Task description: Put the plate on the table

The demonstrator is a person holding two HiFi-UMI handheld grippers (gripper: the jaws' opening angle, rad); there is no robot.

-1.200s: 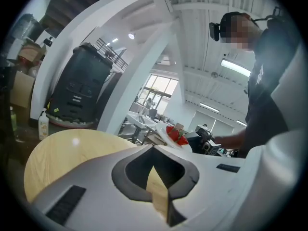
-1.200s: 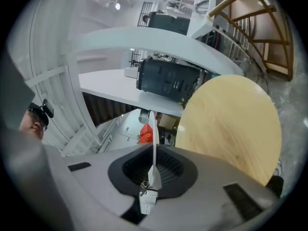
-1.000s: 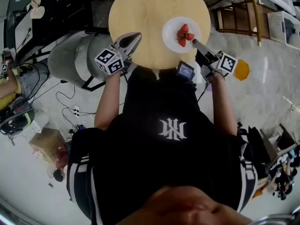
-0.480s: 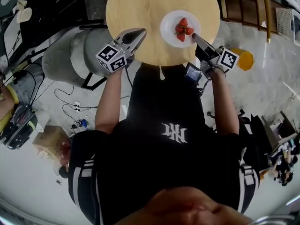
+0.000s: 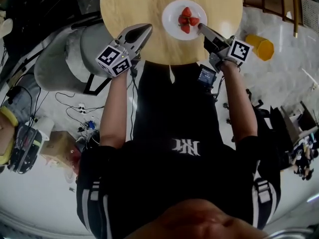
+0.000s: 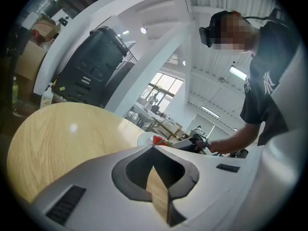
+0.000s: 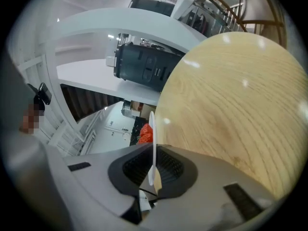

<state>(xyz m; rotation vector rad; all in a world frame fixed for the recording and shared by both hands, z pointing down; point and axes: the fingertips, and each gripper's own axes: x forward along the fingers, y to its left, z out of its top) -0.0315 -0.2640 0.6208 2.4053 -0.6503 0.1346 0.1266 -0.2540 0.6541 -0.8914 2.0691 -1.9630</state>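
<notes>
A: Head view: where's the plate (image 5: 170, 21)?
B: Over the round table (image 5: 129, 4), strawberries (image 5: 186, 20) on it. Can't tell if it's touching the wood.
A: The 2 grippers?
B: Right gripper (image 5: 200, 27) clamped on plate's near rim. Left gripper (image 5: 144, 31) closed, empty, beside plate w/o touching.

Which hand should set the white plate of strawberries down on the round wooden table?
The right. The right gripper is clamped on the rim of the round white plate holding red strawberries, over the round wooden table. The left gripper is shut on nothing, off to the plate's side.
</notes>
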